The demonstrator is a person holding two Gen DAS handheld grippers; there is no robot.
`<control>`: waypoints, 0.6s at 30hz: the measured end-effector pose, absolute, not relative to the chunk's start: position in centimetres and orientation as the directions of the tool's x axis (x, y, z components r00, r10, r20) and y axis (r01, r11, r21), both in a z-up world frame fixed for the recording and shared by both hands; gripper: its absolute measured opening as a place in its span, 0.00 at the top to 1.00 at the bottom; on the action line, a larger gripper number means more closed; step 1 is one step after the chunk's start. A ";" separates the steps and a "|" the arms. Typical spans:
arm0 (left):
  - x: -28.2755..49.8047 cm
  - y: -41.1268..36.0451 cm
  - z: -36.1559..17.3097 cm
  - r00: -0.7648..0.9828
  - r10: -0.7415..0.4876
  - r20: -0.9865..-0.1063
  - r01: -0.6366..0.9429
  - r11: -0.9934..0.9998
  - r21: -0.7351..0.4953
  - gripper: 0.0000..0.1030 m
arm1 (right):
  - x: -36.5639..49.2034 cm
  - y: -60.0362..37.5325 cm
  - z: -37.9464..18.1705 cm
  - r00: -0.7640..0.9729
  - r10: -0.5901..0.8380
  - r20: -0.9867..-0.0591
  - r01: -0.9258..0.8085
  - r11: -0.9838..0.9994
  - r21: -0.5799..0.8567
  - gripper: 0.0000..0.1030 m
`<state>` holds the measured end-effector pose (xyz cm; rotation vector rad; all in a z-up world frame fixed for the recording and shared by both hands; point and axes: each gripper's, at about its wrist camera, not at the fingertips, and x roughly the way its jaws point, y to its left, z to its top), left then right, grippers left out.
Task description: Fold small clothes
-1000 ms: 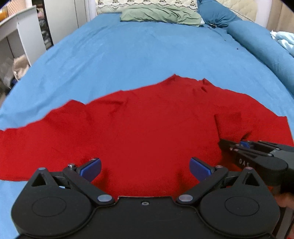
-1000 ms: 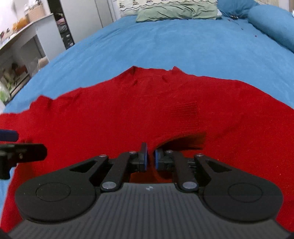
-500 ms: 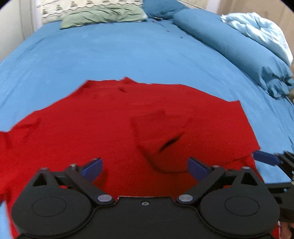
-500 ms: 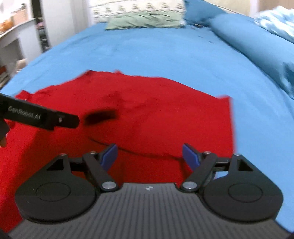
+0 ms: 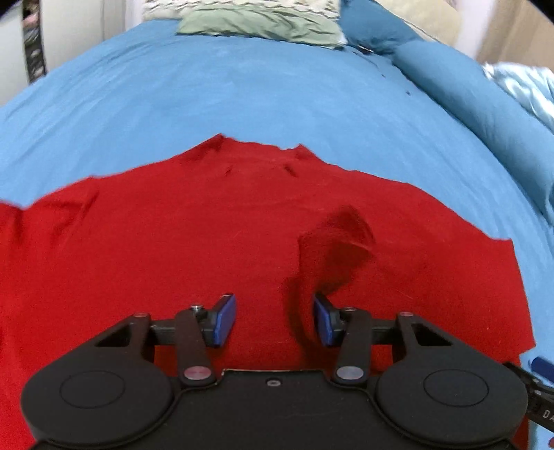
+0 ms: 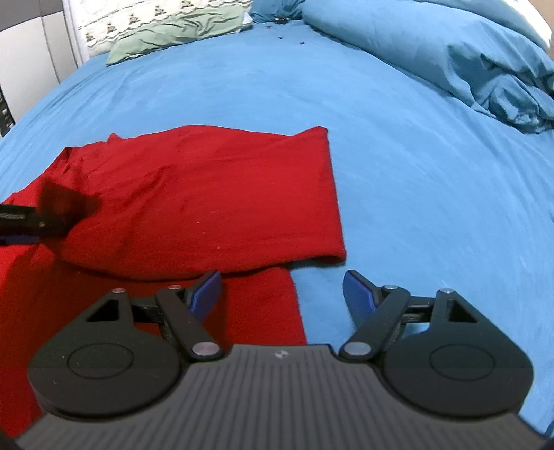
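A red garment [image 5: 180, 249] lies spread on the blue bed sheet [image 5: 263, 90]. Its right sleeve is folded in over the body, and the cuff [image 5: 337, 242] stands up a little. My left gripper [image 5: 273, 320] is open and empty, low over the garment just before the cuff. My right gripper [image 6: 282, 294] is open and empty, over the garment's right edge where the sleeve fold [image 6: 242, 207] lies. The left gripper's tip [image 6: 24, 225] shows at the left of the right wrist view. The right gripper's tip [image 5: 533, 384] shows at the lower right of the left wrist view.
A green pillow [image 5: 259, 20] and a patterned pillow [image 6: 155, 17] lie at the head of the bed. A rolled blue duvet [image 6: 450, 52] runs along the right side. White furniture [image 6: 31, 55] stands to the left of the bed.
My right gripper let go of the sleeve cuff, opened and moved right to the garment's edge. My left gripper narrowed its opening and swung back toward the cuff.
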<state>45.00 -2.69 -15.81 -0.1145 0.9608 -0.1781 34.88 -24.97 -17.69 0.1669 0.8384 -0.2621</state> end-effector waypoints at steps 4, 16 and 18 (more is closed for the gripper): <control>44.6 -2.9 -16.3 0.566 -0.236 -0.790 0.141 0.972 -0.190 0.51 | 35.0 -25.0 -18.2 0.630 -0.161 -0.760 0.284 0.958 0.033 0.09; 45.0 -1.1 -10.8 0.692 -0.261 -0.674 0.090 0.956 -0.278 0.96 | 36.5 -23.3 -19.2 0.627 -0.249 -0.738 0.296 0.953 -0.070 0.06; 44.3 0.2 -8.4 0.745 -0.203 -0.635 0.055 0.968 -0.244 0.96 | 36.9 -22.7 -19.3 0.629 -0.273 -0.728 0.296 0.950 -0.100 0.06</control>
